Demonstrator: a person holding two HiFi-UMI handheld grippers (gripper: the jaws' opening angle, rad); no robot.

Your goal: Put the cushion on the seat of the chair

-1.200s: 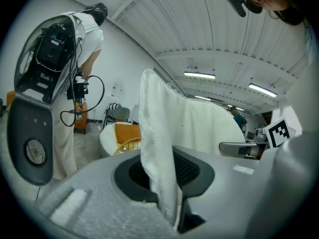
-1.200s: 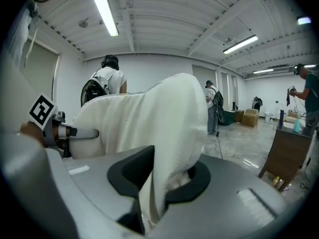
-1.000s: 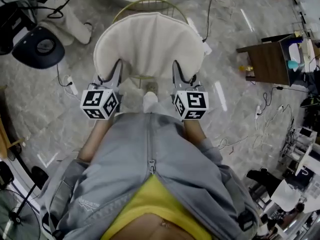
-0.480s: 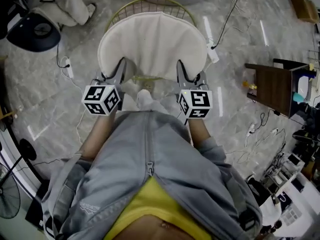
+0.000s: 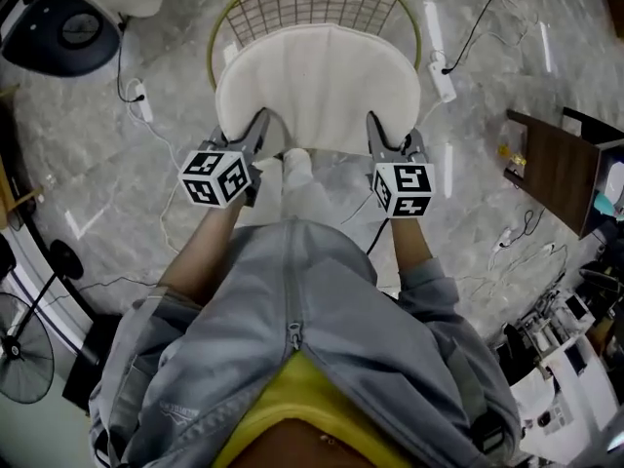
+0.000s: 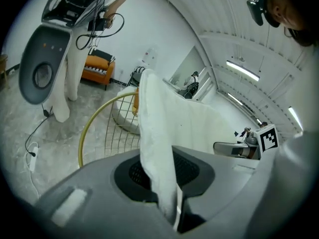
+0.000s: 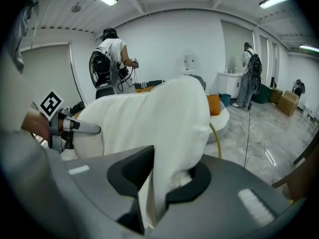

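Note:
A cream-white cushion (image 5: 318, 86) hangs over the seat of a gold wire chair (image 5: 314, 3), whose mesh back shows beyond it. My left gripper (image 5: 260, 123) is shut on the cushion's near left edge, and my right gripper (image 5: 374, 125) is shut on its near right edge. In the left gripper view the cushion (image 6: 158, 148) stands pinched between the jaws, with the chair's gold rim (image 6: 97, 121) behind. In the right gripper view the cushion (image 7: 154, 123) bulges up out of the jaws and hides most of the chair.
A dark wooden side table (image 5: 551, 164) stands at the right. White power strips (image 5: 439, 78) and cables lie on the marble floor beside the chair. A dark round machine (image 5: 58, 32) sits at the upper left. People (image 7: 112, 59) stand further off in the room.
Both grippers have come down and away from me with the cushion. The chair's wire back, mostly covered before, now shows above the cushion.

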